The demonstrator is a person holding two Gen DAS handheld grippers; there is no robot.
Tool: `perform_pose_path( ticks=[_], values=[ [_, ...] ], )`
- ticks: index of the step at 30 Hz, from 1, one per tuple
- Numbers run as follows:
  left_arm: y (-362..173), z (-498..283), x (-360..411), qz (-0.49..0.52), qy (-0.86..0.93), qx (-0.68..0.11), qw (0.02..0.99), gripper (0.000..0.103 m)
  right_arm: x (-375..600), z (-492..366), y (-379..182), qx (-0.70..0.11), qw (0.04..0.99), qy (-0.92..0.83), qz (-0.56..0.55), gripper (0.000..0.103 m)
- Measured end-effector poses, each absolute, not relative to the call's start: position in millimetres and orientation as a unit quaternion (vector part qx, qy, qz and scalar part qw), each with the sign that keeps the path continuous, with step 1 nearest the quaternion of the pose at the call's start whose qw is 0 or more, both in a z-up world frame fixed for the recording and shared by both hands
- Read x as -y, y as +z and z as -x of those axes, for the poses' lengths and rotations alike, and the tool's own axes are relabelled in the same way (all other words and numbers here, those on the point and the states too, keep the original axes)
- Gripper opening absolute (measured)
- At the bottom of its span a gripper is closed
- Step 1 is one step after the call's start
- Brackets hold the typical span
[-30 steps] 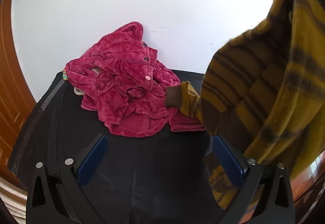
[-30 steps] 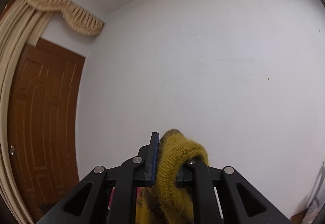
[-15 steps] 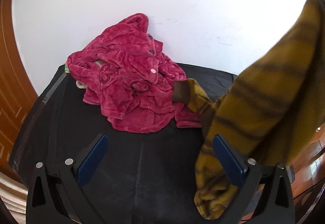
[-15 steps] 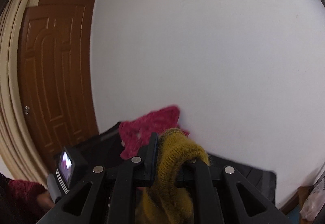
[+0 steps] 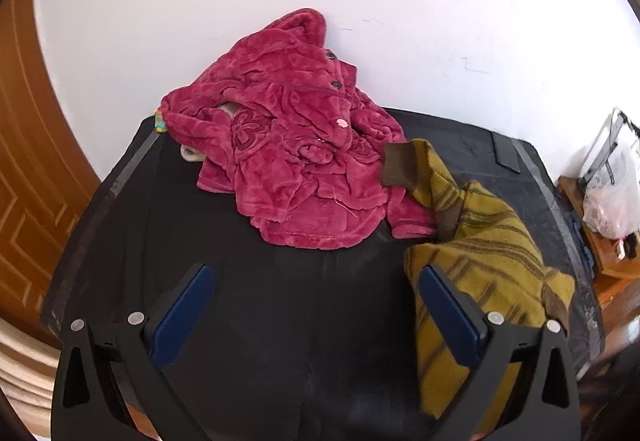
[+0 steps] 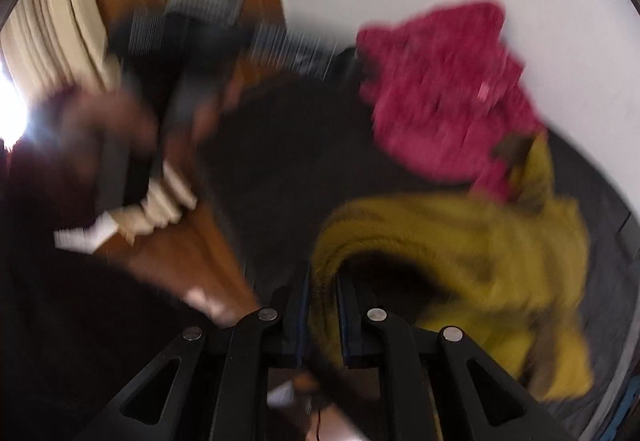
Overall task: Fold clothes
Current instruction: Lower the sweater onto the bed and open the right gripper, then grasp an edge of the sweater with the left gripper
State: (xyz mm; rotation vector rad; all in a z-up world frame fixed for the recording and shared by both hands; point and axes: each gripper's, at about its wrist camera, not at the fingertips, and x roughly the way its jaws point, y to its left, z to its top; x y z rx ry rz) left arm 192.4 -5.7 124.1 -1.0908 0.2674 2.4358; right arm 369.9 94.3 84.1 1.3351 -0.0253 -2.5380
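A mustard sweater with brown stripes [image 5: 484,253] lies slumped on the right part of the black table [image 5: 280,301], one brown cuff resting on a crumpled crimson fleece jacket [image 5: 292,157] at the back. My left gripper [image 5: 316,301] hovers open over bare tabletop, its right finger beside the sweater. In the blurred right wrist view my right gripper [image 6: 322,305] is shut on an edge of the mustard sweater [image 6: 480,253], which spreads ahead of it toward the crimson jacket [image 6: 444,97]. My left gripper's body and the hand holding it [image 6: 120,121] appear at the left.
A white wall rises just behind the table. A brown wooden door [image 5: 24,145] stands at the left. A plastic bag [image 5: 612,197] sits on a wooden stand off the table's right edge. A small pale item [image 5: 192,155] peeks from under the jacket.
The right gripper has dropped fast and tipped from facing the wall to facing the table, still clamped on the sweater. The sweater came down from hanging to lying on the table. The left gripper edged forward.
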Motion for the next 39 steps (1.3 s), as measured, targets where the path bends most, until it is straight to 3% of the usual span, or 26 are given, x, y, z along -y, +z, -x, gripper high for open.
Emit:
perform_pose_path(
  ticks=[4, 12, 14, 15, 16, 18, 25, 33, 39],
  values=[
    [114.9, -196.2, -19.5, 0.398, 0.872, -0.127, 0.253, 0.103, -104.2, -398.5, 51.3, 0.058, 0.114, -0.863, -0.489, 0.013],
    [82.1, -205.0, -92.2, 0.424, 0.827, -0.175, 0.325, 0.103, -135.4, -448.9, 50.0, 0.148, 0.037, -0.855, -0.496, 0.016],
    [80.8, -211.2, -104.5, 0.423, 0.818, -0.186, 0.343, 0.103, -141.3, -457.8, 53.5, 0.172, 0.026, -0.853, -0.491, 0.024],
    [80.2, -213.5, -108.8, 0.422, 0.814, -0.189, 0.350, 0.103, -145.6, -462.9, 54.9, 0.188, 0.019, -0.854, -0.484, 0.033],
    [79.5, -215.6, -113.1, 0.422, 0.810, -0.193, 0.358, 0.103, -149.9, -468.0, 56.3, 0.205, 0.011, -0.855, -0.476, 0.051],
    [77.0, -219.5, -121.8, 0.422, 0.800, -0.202, 0.376, 0.103, -159.9, -477.9, 59.6, 0.232, -0.015, -0.859, -0.455, 0.067],
    [67.8, -252.8, -143.9, 0.423, 0.762, -0.248, 0.422, 0.103, -224.6, -505.3, 56.6, 0.356, -0.123, -0.844, -0.383, 0.067],
    [51.9, -295.0, -157.2, 0.396, 0.732, -0.328, 0.447, 0.103, -242.9, -500.5, 48.8, 0.357, -0.168, -0.838, -0.376, 0.067],
    [21.0, -277.2, -163.4, 0.441, 0.731, -0.313, 0.416, 0.103, -236.6, -489.2, 33.9, 0.337, -0.173, -0.841, -0.386, 0.067]
  ],
)
